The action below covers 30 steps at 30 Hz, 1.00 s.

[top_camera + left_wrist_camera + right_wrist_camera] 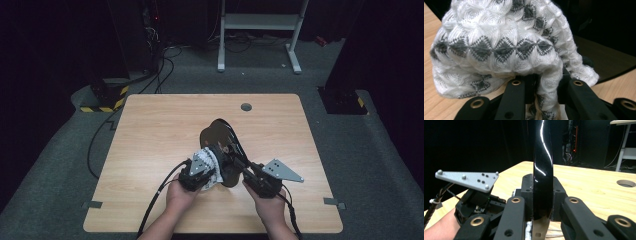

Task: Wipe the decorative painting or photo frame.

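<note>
The left tongs point(212, 161) pinched a bunched white-and-grey knitted cloth point(499, 45), pressed against the black glossy plate point(225, 150) above the wooden counter point(150, 135). The right tongs point(543, 205) clamped that plate by its edge and held it upright on its rim, between the two hands near the counter's front middle.

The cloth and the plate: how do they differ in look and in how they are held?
The cloth is white with grey diamond patterning, soft and bunched; the plate is glossy black and rigid. The cloth droops over the left tongs, which pinch a fold of it; the plate stands on edge, upright, clamped at its rim by the right tongs. Both are gripped above the wooden table, close together.
</note>
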Each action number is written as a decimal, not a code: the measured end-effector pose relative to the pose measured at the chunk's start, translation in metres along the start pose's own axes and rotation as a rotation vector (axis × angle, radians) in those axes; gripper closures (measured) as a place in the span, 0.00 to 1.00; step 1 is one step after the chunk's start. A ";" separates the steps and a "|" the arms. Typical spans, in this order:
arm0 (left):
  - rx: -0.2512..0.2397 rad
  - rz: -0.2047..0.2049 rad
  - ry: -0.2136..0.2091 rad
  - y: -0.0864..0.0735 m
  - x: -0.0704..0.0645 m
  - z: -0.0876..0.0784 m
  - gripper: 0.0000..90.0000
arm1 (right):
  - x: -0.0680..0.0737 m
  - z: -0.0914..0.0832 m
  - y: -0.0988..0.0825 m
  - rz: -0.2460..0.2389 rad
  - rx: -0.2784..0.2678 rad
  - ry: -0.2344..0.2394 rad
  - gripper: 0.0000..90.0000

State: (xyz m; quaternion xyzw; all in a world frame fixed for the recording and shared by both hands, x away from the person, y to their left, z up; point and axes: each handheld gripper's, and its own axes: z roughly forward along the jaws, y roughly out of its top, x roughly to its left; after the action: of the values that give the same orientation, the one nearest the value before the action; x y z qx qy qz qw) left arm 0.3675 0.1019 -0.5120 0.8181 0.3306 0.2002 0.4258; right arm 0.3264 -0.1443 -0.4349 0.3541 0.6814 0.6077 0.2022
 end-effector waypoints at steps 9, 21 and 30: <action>0.013 0.089 -0.101 0.002 -0.040 -0.003 0.84 | -0.001 -0.001 -0.001 0.008 -0.004 -0.001 0.88; -0.092 0.129 -0.215 0.022 -0.062 -0.018 0.84 | -0.003 -0.002 -0.001 0.011 -0.007 0.006 0.87; -0.061 0.031 -0.082 0.011 -0.014 -0.006 0.84 | -0.004 -0.002 -0.001 0.017 -0.009 -0.001 0.88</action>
State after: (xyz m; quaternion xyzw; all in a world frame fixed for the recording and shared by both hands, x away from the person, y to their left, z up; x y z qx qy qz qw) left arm 0.3581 0.0907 -0.4999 0.8173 0.2941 0.1831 0.4605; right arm 0.3272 -0.1489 -0.4362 0.3592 0.6757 0.6122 0.1989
